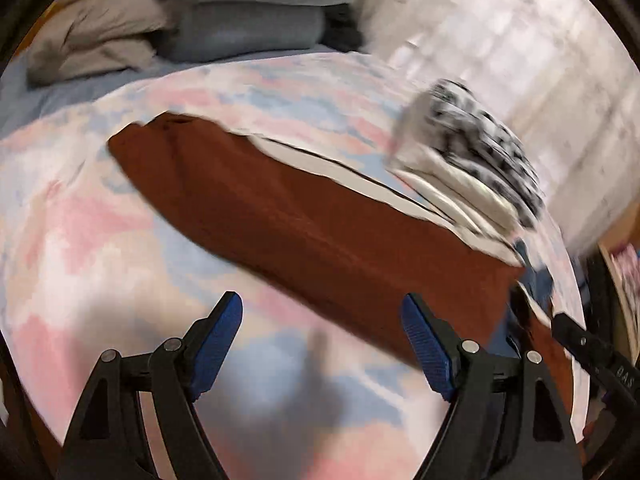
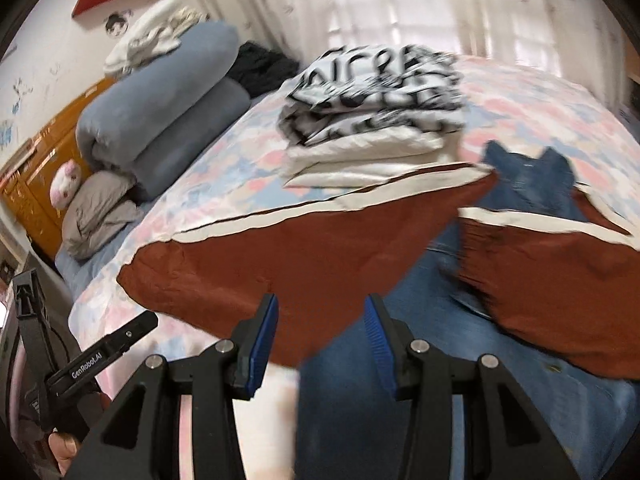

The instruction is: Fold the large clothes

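A rust-brown garment (image 1: 304, 220) with a cream lining edge lies spread on the pastel patterned bed. In the right wrist view it shows as two brown panels (image 2: 312, 256) lying over blue jeans (image 2: 440, 360). My left gripper (image 1: 322, 344) is open and empty, hovering above the bedspread just before the brown garment's near edge. My right gripper (image 2: 320, 344) is open and empty, above the near edge of the brown panel and the jeans. The left tool also shows in the right wrist view (image 2: 100, 360) at the lower left.
A folded stack of black-and-white printed clothes (image 2: 376, 100) sits on the bed (image 2: 224, 164) behind the brown garment; it also shows in the left wrist view (image 1: 468, 148). Rolled blue bedding (image 2: 160, 108) and grey pillows (image 2: 96, 208) lie at the headboard. Curtains hang behind.
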